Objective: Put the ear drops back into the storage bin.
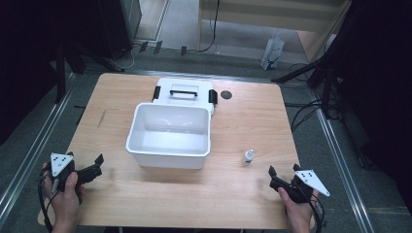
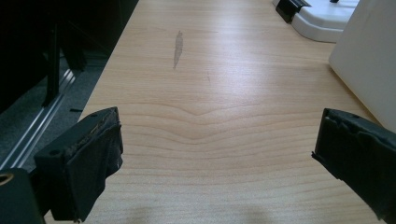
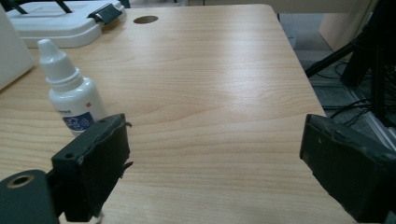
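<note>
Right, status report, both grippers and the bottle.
Left gripper open, empty. Right gripper open, empty. Small white bottle upright on the table, right of the open bin. Nothing between right gripper and bottle.

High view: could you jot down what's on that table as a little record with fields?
table: light wood
box: white, open, empty, near the middle
lid: white, black latches, lying flat behind the box
bottle: small white dropper, upright, right of the box
left hand-held gripper: open, holding nothing
right hand-held gripper: open, holding nothing
</note>
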### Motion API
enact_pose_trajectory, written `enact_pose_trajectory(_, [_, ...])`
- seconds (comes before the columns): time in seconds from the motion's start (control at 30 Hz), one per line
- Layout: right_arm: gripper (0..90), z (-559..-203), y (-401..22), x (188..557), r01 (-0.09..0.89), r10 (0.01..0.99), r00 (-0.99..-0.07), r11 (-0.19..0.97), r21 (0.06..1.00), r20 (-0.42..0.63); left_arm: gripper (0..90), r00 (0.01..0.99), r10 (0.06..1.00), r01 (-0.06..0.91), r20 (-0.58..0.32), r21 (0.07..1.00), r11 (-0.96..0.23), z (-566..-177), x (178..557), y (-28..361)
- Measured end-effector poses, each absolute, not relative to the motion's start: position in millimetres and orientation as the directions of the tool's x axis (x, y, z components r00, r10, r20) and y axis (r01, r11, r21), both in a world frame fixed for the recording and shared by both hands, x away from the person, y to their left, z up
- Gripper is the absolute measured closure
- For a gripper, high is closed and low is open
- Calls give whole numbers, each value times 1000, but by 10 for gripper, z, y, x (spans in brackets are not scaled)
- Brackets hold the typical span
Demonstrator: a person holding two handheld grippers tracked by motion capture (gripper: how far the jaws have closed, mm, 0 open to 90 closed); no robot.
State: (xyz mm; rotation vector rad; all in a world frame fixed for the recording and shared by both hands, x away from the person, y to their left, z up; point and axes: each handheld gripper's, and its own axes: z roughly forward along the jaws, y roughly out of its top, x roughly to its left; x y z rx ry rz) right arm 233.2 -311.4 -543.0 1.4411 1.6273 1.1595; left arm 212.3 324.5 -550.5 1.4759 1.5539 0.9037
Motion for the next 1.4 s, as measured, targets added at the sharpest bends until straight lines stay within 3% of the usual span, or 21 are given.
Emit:
enact_pose_trajectory(0.3, [209, -5332, -3044, 2365, 447, 977, -207, 53, 893, 46, 18, 6, 999, 439, -46, 898, 39, -5506, 2134, 3209])
enact_pose_trajectory(0.7, [258, -5036, -2821, 2575, 545, 949, -310, 221, 809, -51, 18, -1, 999, 453, -52, 890, 47, -5506, 2144, 3222])
enact_pose_trajectory(0.9, [270, -4900, -2691, 2762, 649, 925, -371, 320, 691, -81, 18, 2, 999, 454, -38, 890, 33, -5507, 2148, 3208])
enact_pose_trajectory(1.0, [269, -4826, -2616, 2895, 705, 900, -419, 407, 581, -122, 18, 7, 999, 457, -39, 889, 31, -5507, 2150, 3208])
enact_pose_trajectory(1.17, [266, -4762, -2547, 3010, 734, 870, -470, 478, 482, -147, 18, 10, 999, 459, -38, 888, 29, -5506, 2151, 3208])
enact_pose_trajectory(1.23, [271, -4724, -2469, 3076, 756, 848, -511, 520, 398, -138, 19, 14, 999, 460, -37, 887, 27, -5507, 2153, 3207])
enact_pose_trajectory(1.4, [378, -4663, -2377, 3215, 773, 813, -572, 578, 261, -105, 18, 19, 999, 463, -35, 886, 22, -5506, 2152, 3205])
